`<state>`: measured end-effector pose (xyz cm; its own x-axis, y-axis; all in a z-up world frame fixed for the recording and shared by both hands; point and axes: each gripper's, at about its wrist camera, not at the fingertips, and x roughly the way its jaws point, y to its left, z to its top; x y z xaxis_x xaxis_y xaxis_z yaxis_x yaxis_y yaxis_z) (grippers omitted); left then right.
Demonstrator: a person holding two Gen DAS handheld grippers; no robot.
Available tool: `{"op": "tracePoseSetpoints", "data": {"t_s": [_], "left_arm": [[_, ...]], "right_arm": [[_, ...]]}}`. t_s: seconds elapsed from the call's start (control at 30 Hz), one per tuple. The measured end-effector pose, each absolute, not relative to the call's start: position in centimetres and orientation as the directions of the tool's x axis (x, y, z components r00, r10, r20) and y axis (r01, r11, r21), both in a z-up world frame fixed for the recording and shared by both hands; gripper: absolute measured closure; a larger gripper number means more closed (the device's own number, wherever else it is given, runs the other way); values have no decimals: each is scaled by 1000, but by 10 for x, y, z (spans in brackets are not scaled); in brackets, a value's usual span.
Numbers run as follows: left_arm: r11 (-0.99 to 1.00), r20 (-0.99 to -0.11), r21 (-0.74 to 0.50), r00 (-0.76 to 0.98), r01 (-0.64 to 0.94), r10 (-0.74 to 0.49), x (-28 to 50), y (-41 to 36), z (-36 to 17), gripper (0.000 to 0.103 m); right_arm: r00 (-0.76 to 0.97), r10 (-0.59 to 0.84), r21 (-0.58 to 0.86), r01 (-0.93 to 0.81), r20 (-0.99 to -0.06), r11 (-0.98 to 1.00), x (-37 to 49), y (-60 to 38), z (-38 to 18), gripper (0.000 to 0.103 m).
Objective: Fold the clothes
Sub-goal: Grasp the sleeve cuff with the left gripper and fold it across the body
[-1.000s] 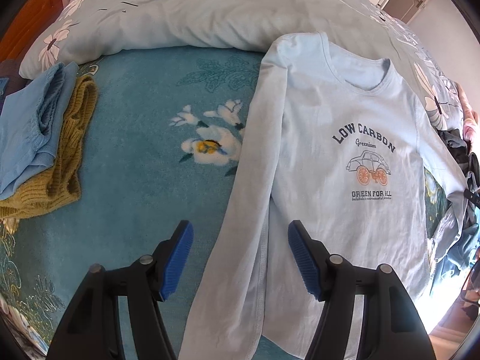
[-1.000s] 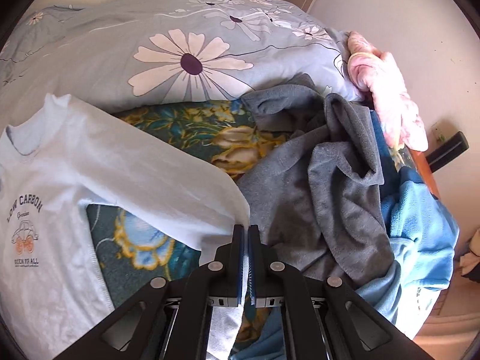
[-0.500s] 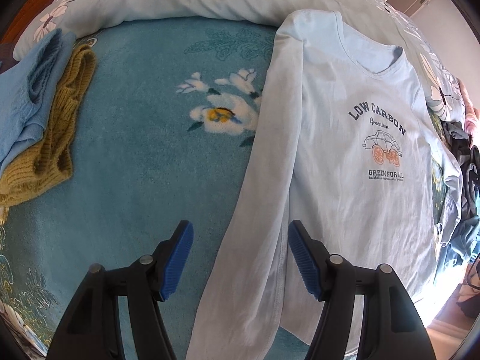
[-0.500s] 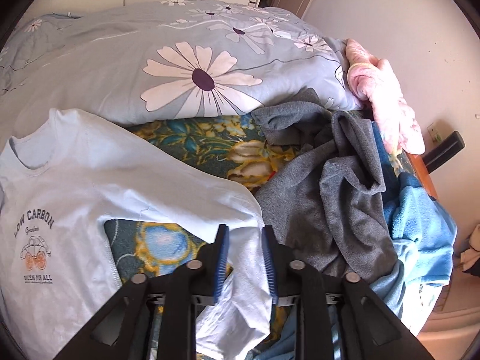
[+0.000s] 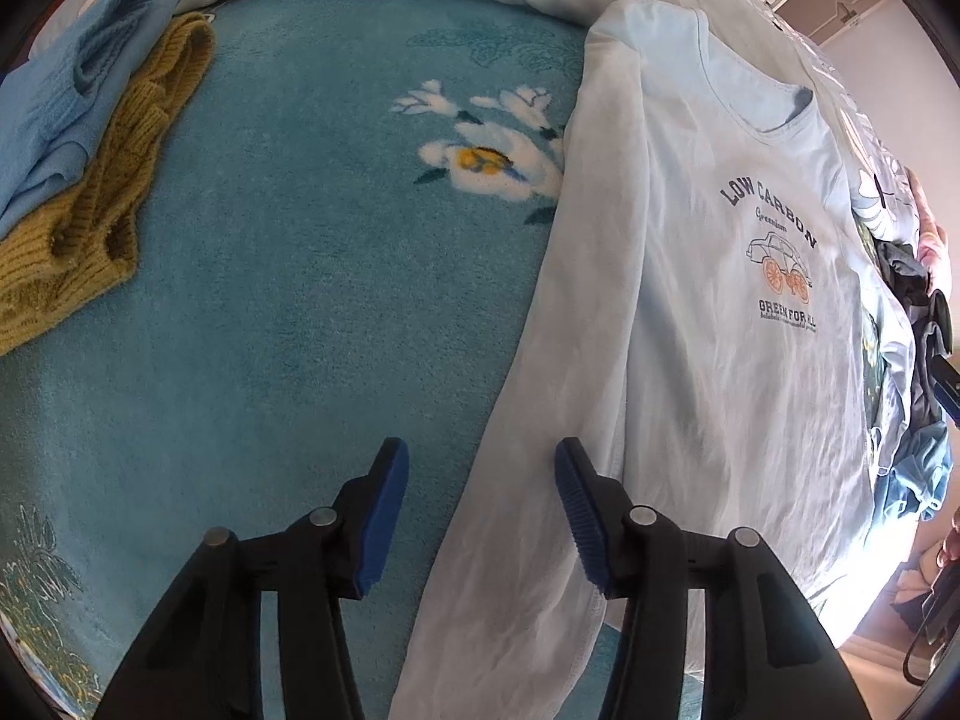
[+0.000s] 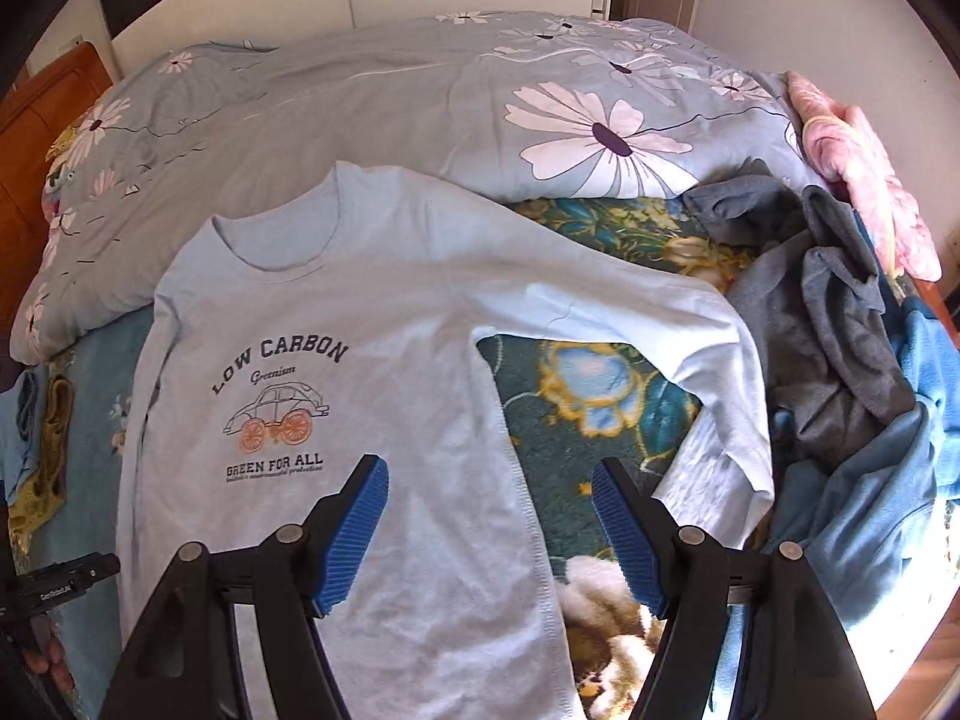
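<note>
— Where's the shirt?

— The pale blue long-sleeved shirt (image 6: 384,312) lies face up on the teal floral blanket (image 5: 270,276), print showing, collar towards the daisy-print duvet (image 6: 420,96). One sleeve runs straight down along its side; the other bends out and back, framing a patch of blanket.

— And your left gripper (image 5: 480,516)?

— Jaws spread wide, holding nothing. I'm hovering over the straight sleeve (image 5: 540,480), which passes between my blue pads (image 5: 384,504); whether I touch the cloth, I cannot tell.

— Right gripper (image 6: 492,534)?

— Wide open too, empty, above the shirt's lower side seam, with the bent sleeve (image 6: 720,420) just beyond my outer finger.

— Anything else around?

— A heap of grey and blue clothes (image 6: 840,360) beside that sleeve, and a blue piece (image 5: 54,90) on a mustard knit (image 5: 90,210), well apart on the far side.
</note>
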<state>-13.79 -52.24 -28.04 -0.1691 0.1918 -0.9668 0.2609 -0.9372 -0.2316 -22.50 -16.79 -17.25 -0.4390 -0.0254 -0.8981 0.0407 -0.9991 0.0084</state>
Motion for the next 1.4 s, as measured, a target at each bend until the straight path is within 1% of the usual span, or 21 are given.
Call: {"op": "tracePoseSetpoints", "data": {"t_s": [0.17, 0.2, 0.23, 0.27, 0.3, 0.33, 0.4, 0.47, 0.53, 0.77, 0.83, 0.93, 1.17, 1.3, 1.4], "left_arm": [[-955, -972, -203, -159, 215, 171, -136, -509, -288, 52], [-959, -974, -193, -161, 206, 162, -136, -506, -288, 58], [-957, -972, -202, -163, 208, 170, -137, -505, -288, 68], [-953, -969, -216, -165, 212, 183, -137, -504, -288, 75], [-953, -969, -215, -167, 211, 182, -137, -504, -288, 90], [-954, -969, -212, -168, 210, 178, -138, -503, -287, 94], [-954, -969, -210, -176, 213, 174, -139, -504, -284, 98], [-953, -968, -205, -193, 222, 163, -139, -508, -277, 99], [-961, -970, -165, -215, 223, 116, -141, -517, -266, 100], [-954, -957, 39, -265, 297, -121, -169, -581, -238, 100], [-943, -950, 68, -267, 325, -161, -185, -603, -237, 100], [-929, -943, 116, -256, 353, -215, -182, -620, -238, 100], [-885, -943, 182, -180, 429, -281, -205, -637, -260, 99], [-896, -955, 147, -176, 419, -238, -201, -627, -256, 99], [-903, -965, 111, -173, 416, -198, -184, -615, -243, 95]], "right_arm": [[-438, -54, 30, 61, -898, -998, -226, -180, -172, 29], [-436, -58, 35, 61, -898, -998, -227, -180, -171, 29], [-435, -62, 40, 61, -898, -997, -227, -181, -171, 29], [-433, -66, 45, 59, -899, -997, -227, -181, -172, 29], [-430, -70, 50, 58, -900, -997, -227, -182, -172, 29], [-426, -72, 54, 56, -902, -997, -226, -182, -173, 29], [-419, -77, 60, 53, -905, -997, -225, -184, -175, 29], [-414, -83, 66, 55, -907, -996, -224, -185, -177, 29], [-411, -84, 65, 61, -908, -996, -223, -186, -178, 29], [-396, -87, 68, 61, -914, -996, -220, -184, -181, 29], [-391, -87, 70, 57, -916, -996, -220, -183, -183, 29], [-381, -86, 71, 55, -920, -996, -219, -181, -186, 29], [-364, -83, 67, 57, -928, -996, -218, -179, -191, 29], [-359, -83, 67, 56, -930, -996, -217, -177, -192, 29], [-365, -87, 69, 60, -927, -996, -217, -176, -188, 29]]}}
